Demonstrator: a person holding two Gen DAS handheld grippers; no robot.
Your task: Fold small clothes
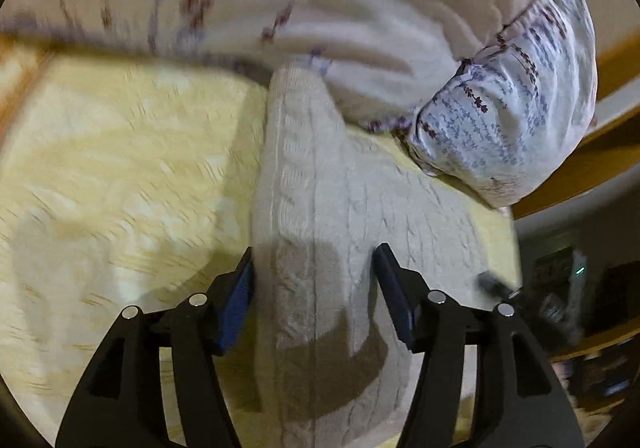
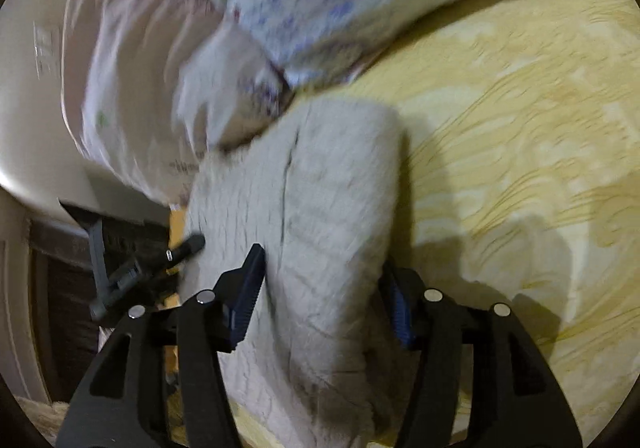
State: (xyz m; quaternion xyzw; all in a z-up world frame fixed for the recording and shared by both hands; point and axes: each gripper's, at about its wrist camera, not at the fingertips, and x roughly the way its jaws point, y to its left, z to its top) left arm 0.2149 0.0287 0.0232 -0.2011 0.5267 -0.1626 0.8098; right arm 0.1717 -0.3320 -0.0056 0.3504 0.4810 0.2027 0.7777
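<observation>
A cream cable-knit garment (image 1: 320, 208) lies folded on a yellow patterned bed cover (image 1: 120, 168). My left gripper (image 1: 314, 264) is open, its jaws wide apart on either side of the knit's near end. In the right wrist view the same knit (image 2: 320, 208) runs between the open jaws of my right gripper (image 2: 322, 272). Whether the fingers touch the fabric cannot be told. The other gripper's black tip (image 2: 188, 246) shows at the knit's left edge, and a black tip (image 1: 494, 284) shows at its right edge in the left wrist view.
A white bedding bundle with small blue and red flower print (image 1: 500, 120) lies just beyond the knit, also in the right wrist view (image 2: 280, 8). A wooden bed frame (image 1: 580, 168) borders the right. Dark furniture (image 2: 80, 288) stands beside the bed.
</observation>
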